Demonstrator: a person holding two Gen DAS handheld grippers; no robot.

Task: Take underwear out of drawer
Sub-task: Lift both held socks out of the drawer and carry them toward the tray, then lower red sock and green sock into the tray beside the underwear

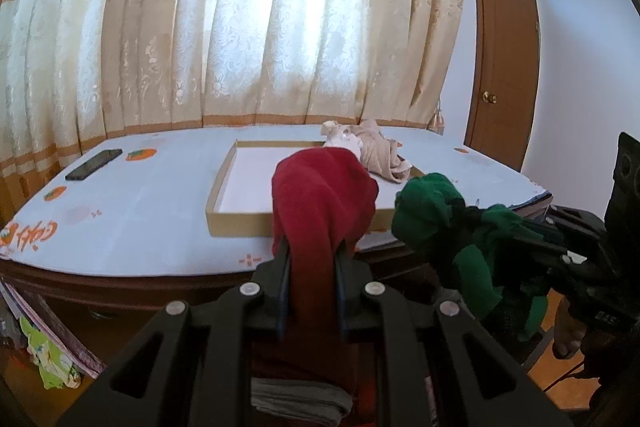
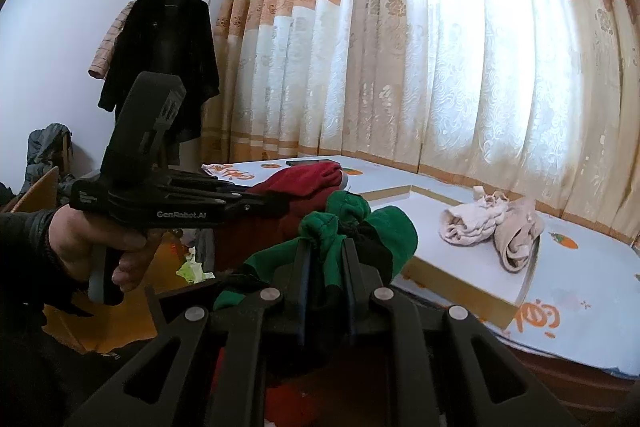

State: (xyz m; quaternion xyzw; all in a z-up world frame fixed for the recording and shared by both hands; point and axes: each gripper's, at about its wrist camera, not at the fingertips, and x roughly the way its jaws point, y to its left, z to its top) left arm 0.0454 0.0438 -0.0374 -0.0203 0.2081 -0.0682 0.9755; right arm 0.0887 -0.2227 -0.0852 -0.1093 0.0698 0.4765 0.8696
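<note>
Left wrist view: left gripper is clamped on a crumpled red cloth garment, held before the table with its shallow cardboard tray and beige underwear pile. Right wrist view: right gripper pinches a bunched green-and-black fabric garment, beside the left hand.

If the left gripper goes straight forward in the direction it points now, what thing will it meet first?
Probably the near wall of the shallow cardboard tray on the table. The left gripper, shut on the red underwear, points slightly down towards it. Depth is unclear; it might pass over the wall.
</note>
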